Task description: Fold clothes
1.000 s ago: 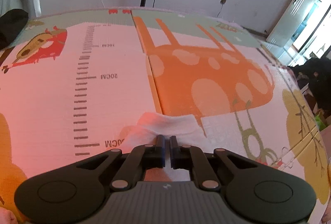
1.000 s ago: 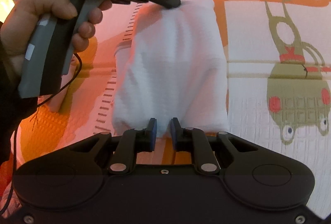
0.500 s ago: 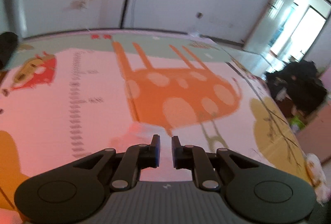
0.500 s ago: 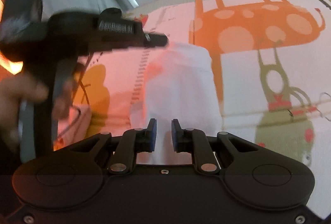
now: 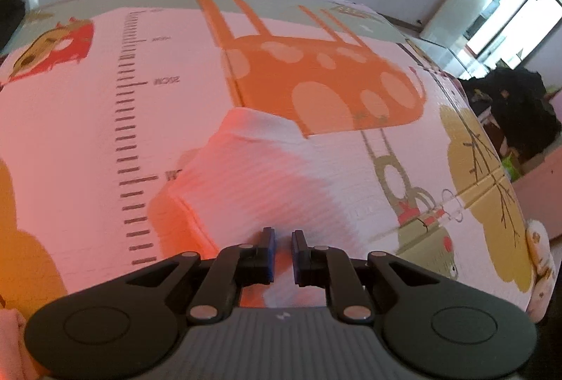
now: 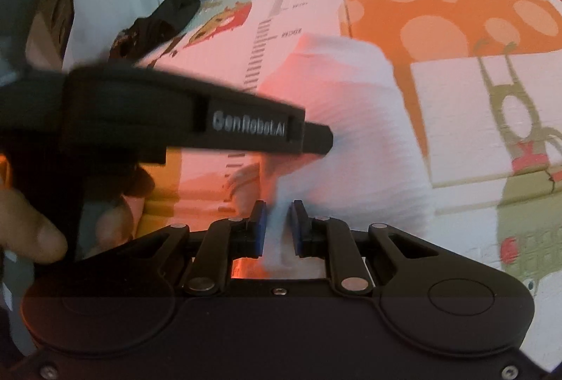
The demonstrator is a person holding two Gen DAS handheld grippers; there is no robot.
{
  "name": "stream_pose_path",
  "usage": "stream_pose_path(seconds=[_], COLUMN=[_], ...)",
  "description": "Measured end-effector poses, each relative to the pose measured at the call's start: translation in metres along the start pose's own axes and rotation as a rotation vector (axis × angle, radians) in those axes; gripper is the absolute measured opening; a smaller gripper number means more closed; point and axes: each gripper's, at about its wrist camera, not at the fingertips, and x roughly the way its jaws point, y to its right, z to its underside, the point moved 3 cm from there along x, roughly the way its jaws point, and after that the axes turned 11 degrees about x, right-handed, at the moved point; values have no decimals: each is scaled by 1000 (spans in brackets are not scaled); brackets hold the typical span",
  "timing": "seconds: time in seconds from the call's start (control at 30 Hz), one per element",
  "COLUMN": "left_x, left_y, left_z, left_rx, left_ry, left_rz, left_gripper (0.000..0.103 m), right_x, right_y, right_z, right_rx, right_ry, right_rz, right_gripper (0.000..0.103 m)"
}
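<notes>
At the bottom of the left wrist view, the left gripper (image 5: 281, 255), a black two-finger claw with blue pads, has its jaws a narrow gap apart. White fabric shows in the gap, but whether the pads pinch it cannot be told. Just beyond the fingertips, filling the lower centre of the frame, lies the white ribbed folded garment (image 5: 267, 176), a soft bundle tinted pink on its left side. It rests on a foam play mat printed with cartoon animals (image 5: 87, 141). A ruler scale of black ticks (image 5: 131, 134) runs up the mat on the left, an orange spotted giraffe print (image 5: 316, 74) lies behind the garment, and a dark heap (image 5: 516, 113) sits at the right edge before a bright doorway.

In the right wrist view, the right gripper (image 6: 278, 229), the same kind of claw, sits at bottom centre with the garment's near edge (image 6: 347, 141) bunched between its blue pads, apparently clenched on it. Left of centre, the other gripper's black body crosses the frame, its tip against the cloth, held by a person's hand (image 6: 31, 225) at lower left. A black crumpled cloth (image 6: 158, 21) lies at the mat's far upper left.
</notes>
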Motion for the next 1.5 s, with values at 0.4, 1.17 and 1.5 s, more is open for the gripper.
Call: stream_pose_path(seconds=[0.4,1.17,1.5], left_x=[1,10,-1], left_y=[-15,-18,-17], left_z=[4,-24,-38], left_rx=[-53,-116,-111], left_ry=[-6,26,61], left_rz=[-51,-234,-311], left_gripper=[11,11,12], right_x=[11,-8,-36], right_y=[-3,5,5], right_z=[29,55,46], right_rx=[-8,-40,-13], right_ry=[-35,-62,-47], right_rz=[17,26,-23], right_gripper=[16,15,15])
